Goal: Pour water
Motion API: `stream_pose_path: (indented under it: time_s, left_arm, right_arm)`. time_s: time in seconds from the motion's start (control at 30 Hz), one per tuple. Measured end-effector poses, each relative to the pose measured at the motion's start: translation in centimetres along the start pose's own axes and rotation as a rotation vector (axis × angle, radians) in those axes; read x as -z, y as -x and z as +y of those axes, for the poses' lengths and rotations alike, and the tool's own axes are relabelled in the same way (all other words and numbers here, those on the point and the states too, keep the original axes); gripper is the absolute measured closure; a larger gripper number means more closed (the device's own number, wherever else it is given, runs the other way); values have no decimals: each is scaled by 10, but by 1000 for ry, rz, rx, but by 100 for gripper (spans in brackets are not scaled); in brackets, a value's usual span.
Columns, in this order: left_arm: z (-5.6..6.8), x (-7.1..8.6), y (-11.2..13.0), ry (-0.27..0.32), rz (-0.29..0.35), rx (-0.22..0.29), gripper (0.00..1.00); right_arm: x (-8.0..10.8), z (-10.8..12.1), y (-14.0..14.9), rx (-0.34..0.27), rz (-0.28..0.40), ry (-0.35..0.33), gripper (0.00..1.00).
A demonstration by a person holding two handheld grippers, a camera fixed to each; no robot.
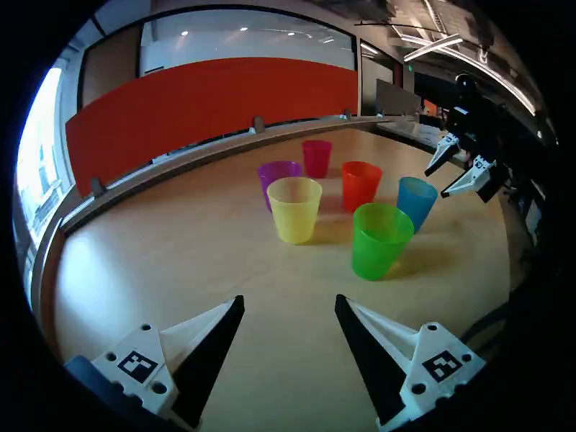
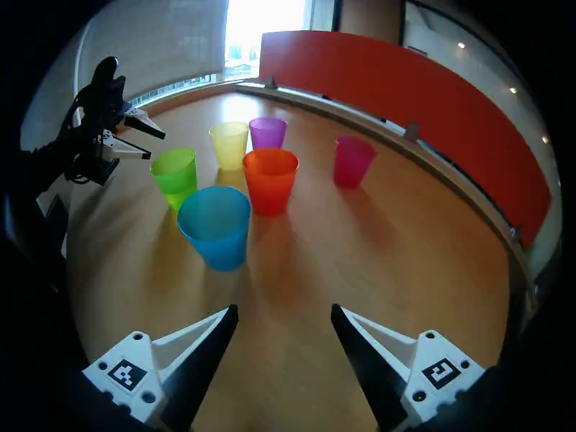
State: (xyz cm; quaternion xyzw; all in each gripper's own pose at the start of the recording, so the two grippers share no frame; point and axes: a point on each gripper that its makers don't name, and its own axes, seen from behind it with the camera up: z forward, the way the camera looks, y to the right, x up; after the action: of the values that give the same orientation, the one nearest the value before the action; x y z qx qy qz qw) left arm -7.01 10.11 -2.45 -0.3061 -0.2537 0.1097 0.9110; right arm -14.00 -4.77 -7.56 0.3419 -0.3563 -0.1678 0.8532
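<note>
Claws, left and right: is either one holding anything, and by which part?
Nothing is held. The left claw and the right claw are open and empty, clear of the cups.

Bright daylight from a blown-out window [image 2: 268, 25], white glare on the wooden bench [image 2: 237, 108] beneath it, soft shadows trailing from the translucent cups [image 2: 214, 225] away from the window, ceiling strip lights [image 1: 439, 45] glowing, strong fisheye bending at the edges, focus sharp, outer rim dim.

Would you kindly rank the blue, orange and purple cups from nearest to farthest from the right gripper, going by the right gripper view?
1. Blue cup, front left, closest to the right gripper.
2. Orange cup, middle, just behind.
3. Purple cup, at the back.
</note>
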Motion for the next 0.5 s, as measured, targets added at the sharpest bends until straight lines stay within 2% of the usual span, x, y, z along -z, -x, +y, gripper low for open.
stream_pose_path:
  time_s: [0.17, 0.3, 0.5]
  left_arm:
    - [-8, 8, -4, -53, 28, 9, 6]
    - [-21, 16, -10, -116, 50, 20, 6]
    - [-45, 28, -14, -208, 89, 93, 6]
  right_arm:
    - [8, 5, 1, -27, 13, 58, 0]
    - [13, 13, -4, -63, 40, 115, 0]
    - [24, 27, -17, -102, 107, 221, 0]
